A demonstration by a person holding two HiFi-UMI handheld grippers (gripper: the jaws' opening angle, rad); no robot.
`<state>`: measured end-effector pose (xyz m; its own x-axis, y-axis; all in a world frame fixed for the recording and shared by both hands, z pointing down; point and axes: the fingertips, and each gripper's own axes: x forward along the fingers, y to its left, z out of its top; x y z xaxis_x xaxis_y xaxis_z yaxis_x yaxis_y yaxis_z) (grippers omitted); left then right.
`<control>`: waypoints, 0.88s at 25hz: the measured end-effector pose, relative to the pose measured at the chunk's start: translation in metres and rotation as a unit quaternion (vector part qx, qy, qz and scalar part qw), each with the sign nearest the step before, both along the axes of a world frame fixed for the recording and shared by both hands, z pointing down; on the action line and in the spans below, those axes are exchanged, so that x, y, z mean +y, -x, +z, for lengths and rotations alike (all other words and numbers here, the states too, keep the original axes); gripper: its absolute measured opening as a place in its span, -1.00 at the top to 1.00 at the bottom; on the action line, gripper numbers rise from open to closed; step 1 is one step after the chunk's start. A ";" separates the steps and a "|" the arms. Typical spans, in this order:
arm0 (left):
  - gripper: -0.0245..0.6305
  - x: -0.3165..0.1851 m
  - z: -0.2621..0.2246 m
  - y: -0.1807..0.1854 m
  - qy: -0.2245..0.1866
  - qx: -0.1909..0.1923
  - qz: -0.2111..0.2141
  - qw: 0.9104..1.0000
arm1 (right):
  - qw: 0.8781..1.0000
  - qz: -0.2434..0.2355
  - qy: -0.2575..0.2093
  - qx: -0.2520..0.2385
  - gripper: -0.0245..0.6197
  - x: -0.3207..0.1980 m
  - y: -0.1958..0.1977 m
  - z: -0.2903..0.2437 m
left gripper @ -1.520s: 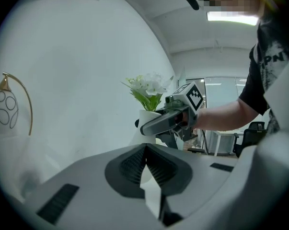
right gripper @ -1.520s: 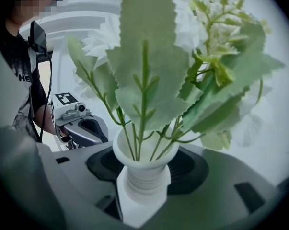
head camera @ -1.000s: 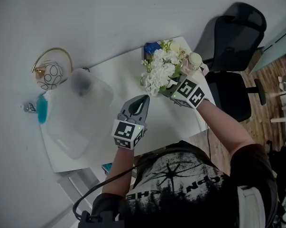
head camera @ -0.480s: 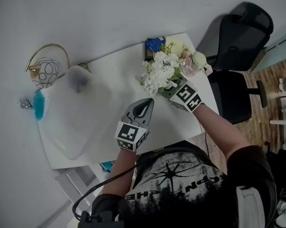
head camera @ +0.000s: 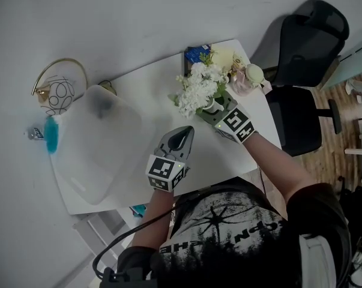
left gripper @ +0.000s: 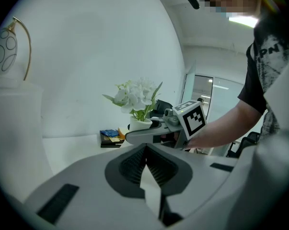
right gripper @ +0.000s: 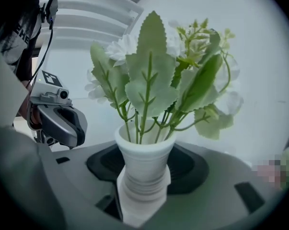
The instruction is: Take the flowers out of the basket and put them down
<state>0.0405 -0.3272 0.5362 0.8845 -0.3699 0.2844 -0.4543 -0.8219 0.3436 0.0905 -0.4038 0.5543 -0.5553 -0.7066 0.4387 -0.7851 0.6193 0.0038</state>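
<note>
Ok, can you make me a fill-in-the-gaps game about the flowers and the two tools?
1. The right tool is shut on a white ____ with the flowers standing in it.
2. The left tool has its jaws together and holds ____.
3. The chair beside the white table is ____ in colour.
Missing words: vase, nothing, black.

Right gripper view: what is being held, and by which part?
The right hand-held gripper holds the white vase of flowers by its ribbed body, below the flared rim.
</note>
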 end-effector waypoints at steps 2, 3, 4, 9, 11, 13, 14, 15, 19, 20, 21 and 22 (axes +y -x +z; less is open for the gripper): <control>0.89 -0.001 0.002 0.001 0.007 0.001 -0.004 1.000 | 1.000 0.001 0.002 0.000 0.14 0.000 0.001 -0.001; 0.89 -0.002 0.003 0.002 0.012 0.002 -0.006 1.000 | 1.000 0.003 0.002 0.000 0.14 -0.001 0.000 -0.001; 0.89 -0.002 0.004 0.002 0.015 0.004 -0.008 1.000 | 1.000 0.006 0.004 0.000 0.14 -0.001 0.000 -0.001; 0.89 -0.003 0.005 0.005 0.017 0.004 -0.010 1.000 | 1.000 0.011 0.003 -0.009 0.14 -0.004 0.000 0.002; 0.89 -0.003 0.004 0.006 0.018 0.005 -0.012 1.000 | 1.000 0.011 0.005 -0.013 0.14 -0.003 0.002 0.004; 0.89 -0.001 0.004 0.006 0.019 0.006 -0.012 1.000 | 1.000 0.013 0.013 -0.012 0.12 -0.001 0.002 0.008; 0.89 0.000 0.004 0.006 0.019 0.006 -0.012 1.000 | 1.000 0.014 0.017 -0.011 0.08 0.000 0.001 0.009; 0.89 0.000 0.004 0.005 0.018 0.007 -0.012 1.000 | 1.000 0.016 0.020 -0.011 0.06 0.001 0.000 0.010; 0.89 0.003 -0.001 -0.001 0.017 0.013 -0.005 1.000 | 0.999 0.026 0.033 -0.013 0.03 0.009 -0.008 0.010; 0.89 0.003 -0.003 -0.002 0.017 0.016 -0.004 1.000 | 0.999 0.029 0.036 -0.015 0.03 0.011 -0.010 0.009; 0.89 0.003 -0.005 -0.003 0.016 0.018 -0.003 1.000 | 0.999 0.032 0.038 -0.018 0.03 0.013 -0.011 0.008; 0.89 0.003 -0.007 -0.004 0.015 0.020 -0.002 1.000 | 0.998 0.035 0.039 -0.020 0.03 0.014 -0.013 0.007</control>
<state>0.0441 -0.3244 0.5297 0.8939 -0.3656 0.2592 -0.4430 -0.8087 0.3869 0.1035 -0.3893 0.5609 -0.5236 -0.7091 0.4722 -0.8250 0.5603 -0.0734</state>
